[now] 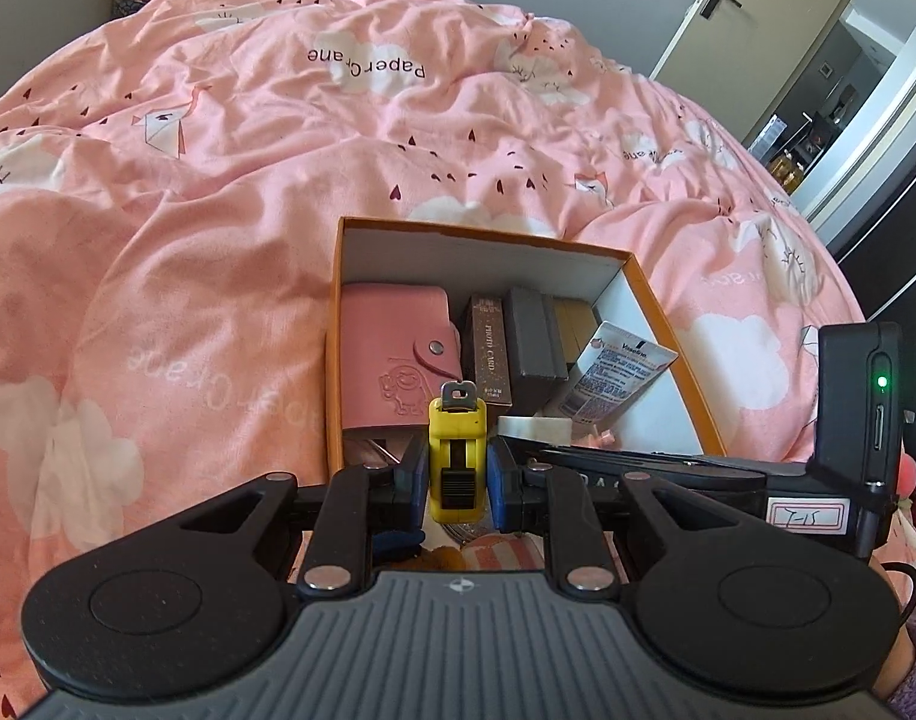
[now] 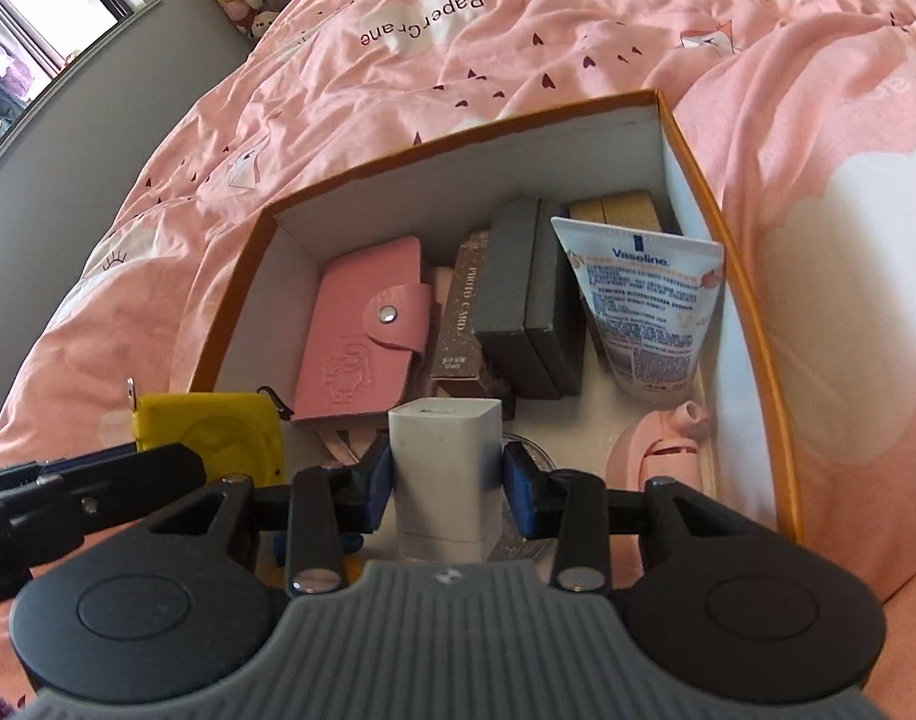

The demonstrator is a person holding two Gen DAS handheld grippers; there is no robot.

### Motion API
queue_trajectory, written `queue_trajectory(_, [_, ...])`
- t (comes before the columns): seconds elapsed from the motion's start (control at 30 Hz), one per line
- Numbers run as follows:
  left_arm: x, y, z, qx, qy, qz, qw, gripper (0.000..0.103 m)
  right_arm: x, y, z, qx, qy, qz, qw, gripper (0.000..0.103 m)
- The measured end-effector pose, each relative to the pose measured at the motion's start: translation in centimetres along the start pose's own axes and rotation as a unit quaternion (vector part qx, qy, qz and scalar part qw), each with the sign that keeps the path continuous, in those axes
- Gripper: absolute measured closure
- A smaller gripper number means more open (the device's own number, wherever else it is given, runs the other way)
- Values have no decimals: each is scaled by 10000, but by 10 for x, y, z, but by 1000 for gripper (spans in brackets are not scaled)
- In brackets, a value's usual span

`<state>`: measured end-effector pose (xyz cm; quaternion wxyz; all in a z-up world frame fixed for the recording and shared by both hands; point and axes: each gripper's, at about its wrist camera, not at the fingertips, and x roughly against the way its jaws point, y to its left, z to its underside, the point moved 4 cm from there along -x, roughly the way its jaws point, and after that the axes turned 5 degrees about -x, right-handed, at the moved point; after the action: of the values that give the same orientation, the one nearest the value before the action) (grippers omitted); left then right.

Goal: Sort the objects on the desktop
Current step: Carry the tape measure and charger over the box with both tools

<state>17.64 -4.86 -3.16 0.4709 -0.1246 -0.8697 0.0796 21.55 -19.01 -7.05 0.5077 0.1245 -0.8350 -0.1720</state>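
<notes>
Ahead of both your hand-held grippers, the orange box (image 2: 752, 324) on the bed (image 1: 218, 180) already holds most items: wallet (image 2: 362, 330), dark case (image 2: 518, 300), Vaseline tube (image 2: 650, 300). Two remain outstanding. Your right hand-held gripper (image 2: 446, 474) is clamped on the white charger (image 2: 443, 468), over the box; your left hand-held gripper (image 1: 457, 474) is clamped on the yellow tape measure (image 1: 457, 456), at the box's near edge.

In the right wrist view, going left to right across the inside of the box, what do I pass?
pink wallet → brown photo card box → dark grey box → Vaseline tube
</notes>
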Motion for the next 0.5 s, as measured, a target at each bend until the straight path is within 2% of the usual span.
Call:
queue_trajectory(0.37, [-23, -7, -2, -228, 303, -125, 9992, 81, -25, -7, 3, -358, 175, 48, 9992, 66])
queue_trajectory(0.5, [-27, -11, -2, -302, 376, -230, 9986, 81, -27, -9, 4, -439, 269, 54, 9987, 64])
